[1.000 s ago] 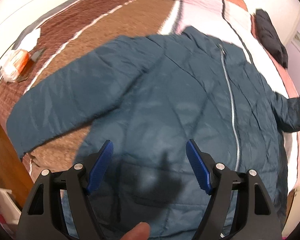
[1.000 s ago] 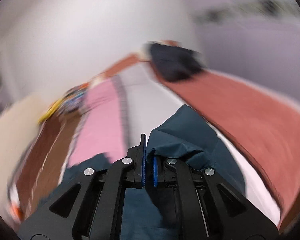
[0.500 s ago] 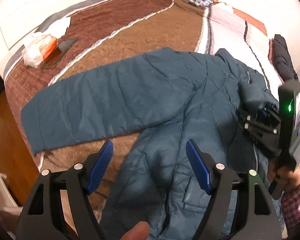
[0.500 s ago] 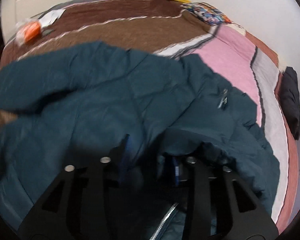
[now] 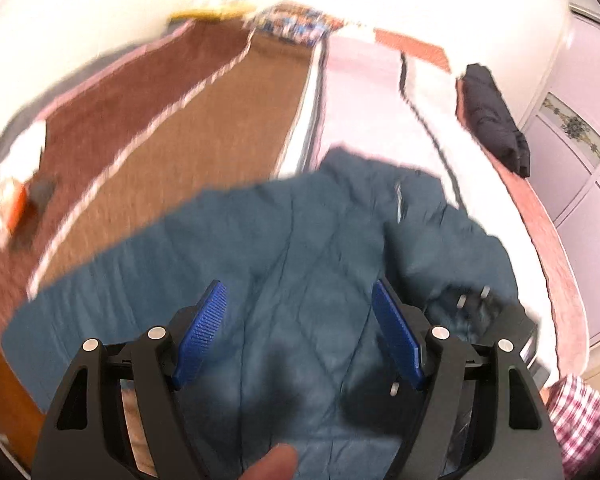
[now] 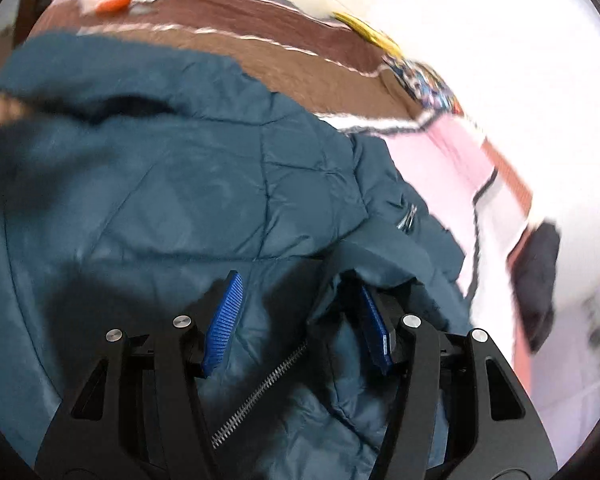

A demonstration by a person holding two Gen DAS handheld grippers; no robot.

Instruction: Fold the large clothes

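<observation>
A teal quilted jacket (image 5: 300, 264) lies on the striped bedspread, its long left sleeve (image 5: 100, 292) stretched out to the left. Its right sleeve is folded in over the chest (image 6: 384, 248). My left gripper (image 5: 300, 336) is open and empty above the jacket's lower front. My right gripper (image 6: 300, 320) is open just above the zipper (image 6: 260, 392), with a fold of the folded-in sleeve lying against its right pad (image 6: 374, 332). The right gripper also shows at the right in the left wrist view (image 5: 492, 312).
A striped bedspread (image 5: 204, 112) in brown, pink and white covers the bed. A dark folded garment (image 5: 492, 116) lies at the far right edge. An orange-and-white packet (image 5: 8, 208) sits at the left. A wardrobe door (image 5: 580, 140) stands to the right.
My right gripper has opened and let go of the right sleeve, which now lies folded over the jacket's chest. My left gripper stays open and has shifted over the jacket body.
</observation>
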